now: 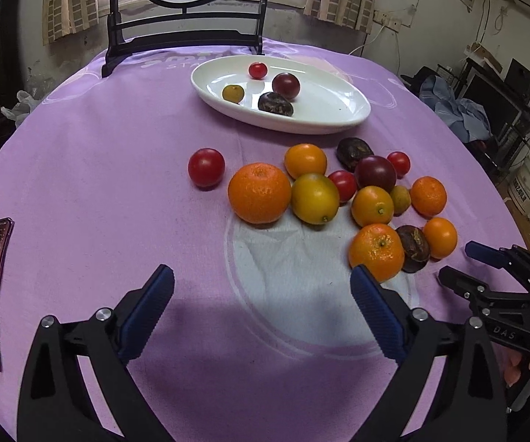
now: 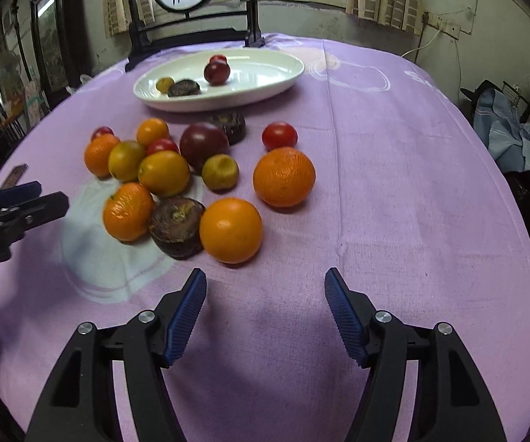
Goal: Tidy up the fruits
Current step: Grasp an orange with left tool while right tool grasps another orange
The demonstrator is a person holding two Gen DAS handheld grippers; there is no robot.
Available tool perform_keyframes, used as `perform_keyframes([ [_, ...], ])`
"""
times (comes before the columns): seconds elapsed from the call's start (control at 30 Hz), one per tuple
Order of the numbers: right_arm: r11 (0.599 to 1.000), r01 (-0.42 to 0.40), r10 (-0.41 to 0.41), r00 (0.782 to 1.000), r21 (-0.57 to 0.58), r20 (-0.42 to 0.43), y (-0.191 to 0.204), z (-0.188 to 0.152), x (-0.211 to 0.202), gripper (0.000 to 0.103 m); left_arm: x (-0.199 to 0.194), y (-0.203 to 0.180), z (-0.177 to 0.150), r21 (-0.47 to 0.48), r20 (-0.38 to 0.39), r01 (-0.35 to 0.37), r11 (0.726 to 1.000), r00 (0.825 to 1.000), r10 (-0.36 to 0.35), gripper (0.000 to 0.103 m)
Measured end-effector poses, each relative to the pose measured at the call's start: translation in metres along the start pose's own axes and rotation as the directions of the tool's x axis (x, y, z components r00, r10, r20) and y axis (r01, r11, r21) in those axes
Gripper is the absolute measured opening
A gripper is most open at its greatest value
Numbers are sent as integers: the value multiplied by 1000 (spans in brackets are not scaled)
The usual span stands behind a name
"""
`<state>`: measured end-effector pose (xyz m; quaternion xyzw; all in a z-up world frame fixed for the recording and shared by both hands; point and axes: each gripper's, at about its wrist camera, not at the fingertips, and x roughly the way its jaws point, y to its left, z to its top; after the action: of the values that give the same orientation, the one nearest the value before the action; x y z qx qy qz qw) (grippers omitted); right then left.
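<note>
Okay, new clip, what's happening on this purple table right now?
A person holds two handheld grippers over a purple tablecloth, sorting fruit. The left gripper and right gripper both hover with jaws open and empty. Four pieces already sit in the white oval dish: a small red tomato, a dark purple plum, a yellow-green fruit and a brown wrinkled one. The loose pile of oranges, tomatoes and other fruit remains on the cloth.

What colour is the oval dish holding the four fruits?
White, a glossy oval dish, clearest in the left wrist view.
</note>
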<state>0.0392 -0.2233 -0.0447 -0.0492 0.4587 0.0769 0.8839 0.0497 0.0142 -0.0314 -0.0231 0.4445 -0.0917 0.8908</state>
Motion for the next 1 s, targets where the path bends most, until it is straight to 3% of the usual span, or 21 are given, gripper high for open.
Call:
perform_keyframes([
  [0.1,1000,7,-7,1000,-2,-5,4,5,7,67,7,3,-2,-7,-14,-13,1000,1000,13,95],
  [0.23,1000,10,-10,1000,12,-2,6,17,14,65,11,7,0,-25,-32,21,999,999,-22,95],
  [0.4,998,-57,56,998,24,20,9,23,14,37,13,6,1,-23,-40,10,1000,999,-11,95],
  [0.83,983,-159,153,986,91,70,-4,12,1,37,28,4,20,35,-45,-80,996,996,81,94],
  [0.93,979,-185,178,981,90,77,-4,11,0,37,41,4,28,52,-74,-99,994,992,103,75],
  [1.0,977,-197,190,978,88,81,-4,11,-1,37,49,3,33,69,-81,-105,992,991,110,75],
])
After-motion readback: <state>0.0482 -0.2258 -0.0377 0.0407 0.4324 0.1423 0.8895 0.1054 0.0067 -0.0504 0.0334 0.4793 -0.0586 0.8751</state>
